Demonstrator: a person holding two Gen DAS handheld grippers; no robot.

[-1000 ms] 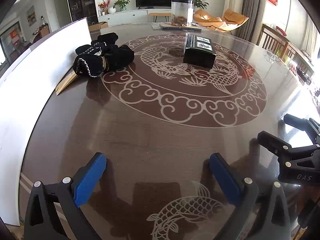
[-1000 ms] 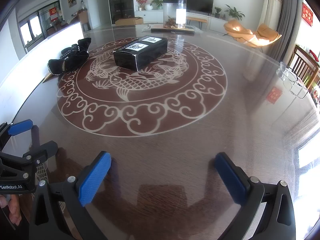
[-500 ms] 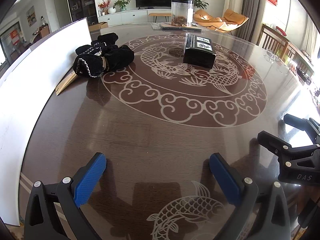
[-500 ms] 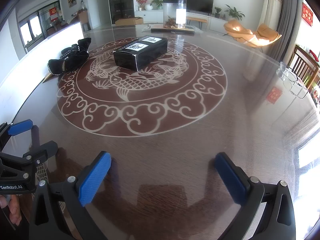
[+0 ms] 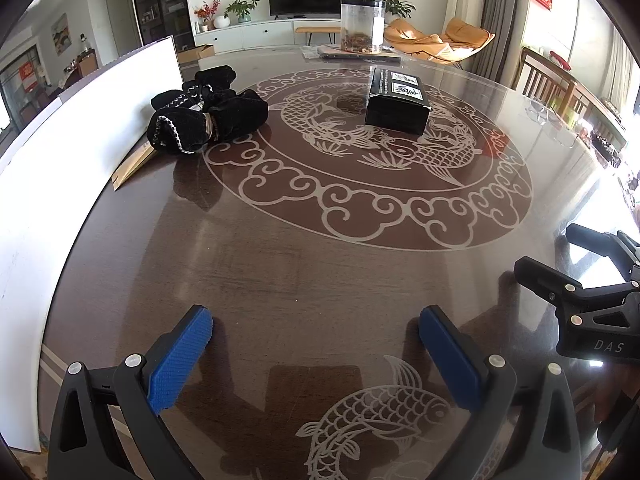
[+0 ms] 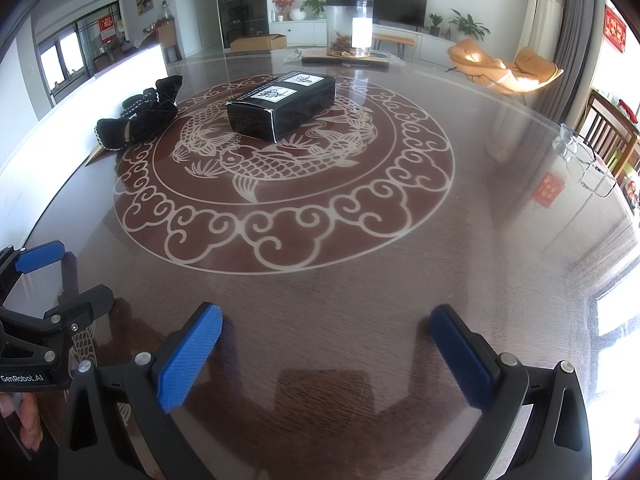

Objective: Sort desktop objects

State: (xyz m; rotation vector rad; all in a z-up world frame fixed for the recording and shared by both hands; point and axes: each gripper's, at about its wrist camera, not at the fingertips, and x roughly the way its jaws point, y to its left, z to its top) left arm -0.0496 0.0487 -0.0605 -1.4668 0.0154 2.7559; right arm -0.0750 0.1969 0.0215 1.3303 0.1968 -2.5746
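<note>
Black box: your black rectangular cardboard box with white labels on top (image 5: 398,106) lies flat on the fish motif at the middle of the dark glass-topped round table (image 5: 304,264). Its long axis runs away from your left gripper toward the clear cylindrical jar (image 5: 362,25) at the far edge; from your right wrist view the box (image 6: 282,105) sits diagonally, one short end turned toward you.

Black bundle: the black fabric bundle with white stitching (image 5: 206,114) lies left of the box, well apart from it, just beside the white board (image 5: 76,128) standing along the table's left rim. Its length runs diagonally, near end to the left.

Count: one box, one fabric bundle, one jar, one pair of clear-framed spectacles (image 6: 584,162) near the right rim.

Left gripper: your left gripper (image 5: 316,332) hovers over the near table edge with its blue-padded jaws spread wide and nothing between them.

Right gripper: your right gripper (image 6: 326,330) is likewise wide apart and holds nothing.

Change: nothing has shifted since the earlier frames; both grippers and all objects sit where they were.
</note>
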